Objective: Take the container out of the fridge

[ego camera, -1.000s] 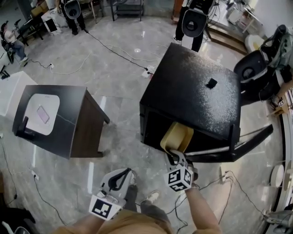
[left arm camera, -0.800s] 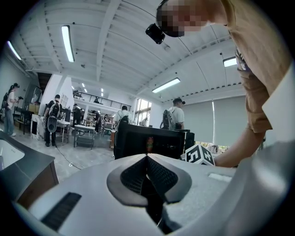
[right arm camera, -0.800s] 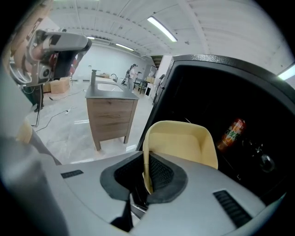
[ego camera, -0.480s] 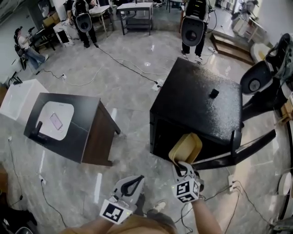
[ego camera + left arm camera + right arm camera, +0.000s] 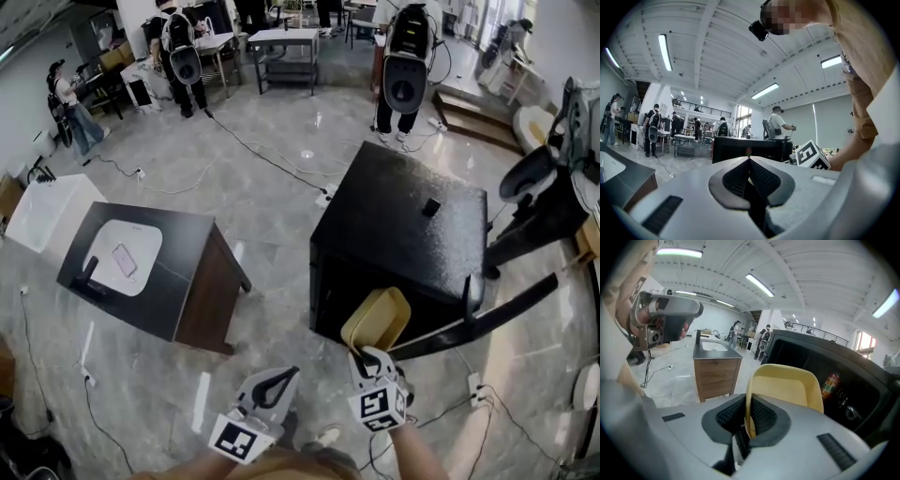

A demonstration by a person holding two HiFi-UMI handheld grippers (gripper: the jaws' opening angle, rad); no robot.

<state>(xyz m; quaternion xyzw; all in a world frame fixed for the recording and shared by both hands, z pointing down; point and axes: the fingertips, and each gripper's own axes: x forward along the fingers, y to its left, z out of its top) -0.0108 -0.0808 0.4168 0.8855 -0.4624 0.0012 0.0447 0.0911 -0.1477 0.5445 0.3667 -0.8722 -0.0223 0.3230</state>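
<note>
Seen from above, a person stands before a low black fridge (image 5: 403, 220) on a grey marble floor. The fridge door (image 5: 511, 305) hangs open to the right.

The right gripper (image 5: 361, 354) has its jaws clamped on the near rim of a pale yellow container (image 5: 377, 317). The container is tilted upward at the fridge's open front. Whether its far end is fully clear of the opening is hard to tell from above.

In the right gripper view, the right gripper (image 5: 749, 420) pinches the thin yellow wall between its dark ribbed pads. The container (image 5: 785, 385) rises in front of the dark fridge interior, where a small red-labelled item (image 5: 828, 383) sits.

The left gripper (image 5: 272, 382) is held near the person's body, left of the right one, well apart from the fridge. In the left gripper view, the left gripper (image 5: 750, 161) has its jaws pressed together with nothing between them.

A dark cabinet (image 5: 150, 272) stands to the left.
</note>
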